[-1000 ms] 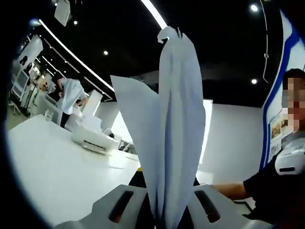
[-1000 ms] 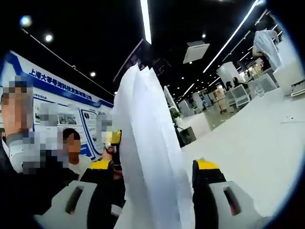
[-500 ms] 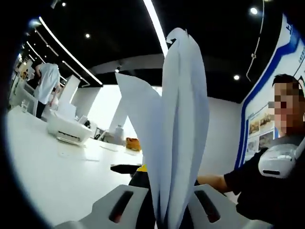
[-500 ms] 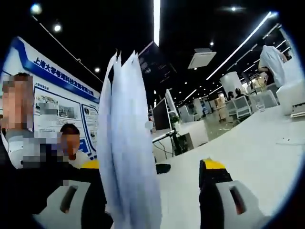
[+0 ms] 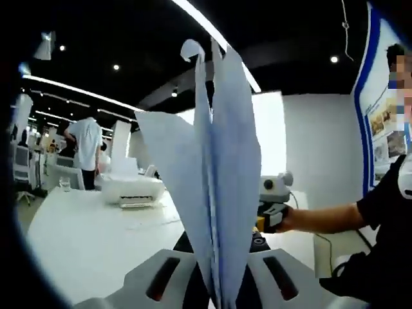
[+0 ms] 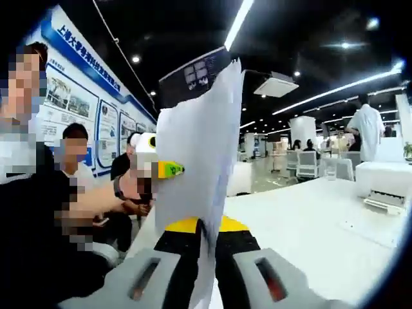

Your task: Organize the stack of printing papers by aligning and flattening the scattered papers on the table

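Now both claws clamp the papers point(image 5: 215, 174) upright: left gripper point(image 5: 219, 290) pinched shut at frame btm-centre, right gripper point(image 6: 205, 257) likewise, sheets point(image 6: 199, 154) rising mid-frame, white table point(image 6: 309, 225) lower right.

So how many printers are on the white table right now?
1. The printer sits on the far side of the white table in the left gripper view, and at the right edge of the right gripper view. The held papers may hide others.
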Available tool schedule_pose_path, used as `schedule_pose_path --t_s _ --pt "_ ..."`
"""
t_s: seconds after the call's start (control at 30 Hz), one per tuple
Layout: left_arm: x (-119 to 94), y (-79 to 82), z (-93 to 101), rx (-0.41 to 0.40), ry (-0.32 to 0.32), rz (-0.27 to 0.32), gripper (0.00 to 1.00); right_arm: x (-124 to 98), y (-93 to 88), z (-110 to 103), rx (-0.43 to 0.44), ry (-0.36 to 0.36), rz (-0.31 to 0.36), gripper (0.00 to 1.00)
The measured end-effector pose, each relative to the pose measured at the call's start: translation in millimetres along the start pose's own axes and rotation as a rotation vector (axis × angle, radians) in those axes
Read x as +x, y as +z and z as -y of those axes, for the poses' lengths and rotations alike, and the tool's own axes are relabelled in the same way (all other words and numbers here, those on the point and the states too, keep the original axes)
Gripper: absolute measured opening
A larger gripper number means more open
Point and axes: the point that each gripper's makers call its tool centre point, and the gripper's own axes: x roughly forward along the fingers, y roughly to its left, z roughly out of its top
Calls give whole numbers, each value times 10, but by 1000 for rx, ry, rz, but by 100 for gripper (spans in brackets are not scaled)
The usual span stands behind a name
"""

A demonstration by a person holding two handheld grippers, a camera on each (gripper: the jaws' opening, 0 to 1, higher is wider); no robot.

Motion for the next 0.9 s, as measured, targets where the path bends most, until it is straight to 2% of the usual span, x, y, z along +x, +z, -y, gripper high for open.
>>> schedule_pose_path --t_s 0.1,0.2,0.27,0.3,0.37,0.4,0.5,0.53,0.57,0.63,0.7,0.8,0.9 --pt "91 64 -25 55 39 30 6 -16 97 98 -54 -100 25 0" --pt "179 122 -75 62 56 53 7 -86 216 150 -158 -170 62 0" --pt "246 162 -156 84 85 69 10 -137 252 149 -183 -189 82 0" --pt "273 162 -197 110 102 78 13 -173 231 133 -178 -182 85 0" --pt "330 55 -266 83 121 75 20 -219 143 206 -137 -202 78 0" --pt "356 -6 -290 54 128 68 24 -238 39 264 -105 -220 48 3" --pt "452 -75 -305 29 135 65 29 -253 -125 359 -53 -255 -11 19" --pt "491 -97 -309 22 139 64 31 -260 -192 402 -33 -271 -36 20" --pt "528 -100 -309 17 142 63 31 -261 -199 423 -32 -283 -34 20" --pt "592 -78 -301 5 150 59 31 -269 -187 461 -9 -299 -31 20" --pt "628 -22 -293 0 154 60 31 -280 -107 495 30 -313 1 23" --pt "645 152 -251 13 145 87 31 -312 47 534 61 -322 36 24" --pt "631 300 -218 8 132 124 31 -340 154 563 84 -337 66 21"
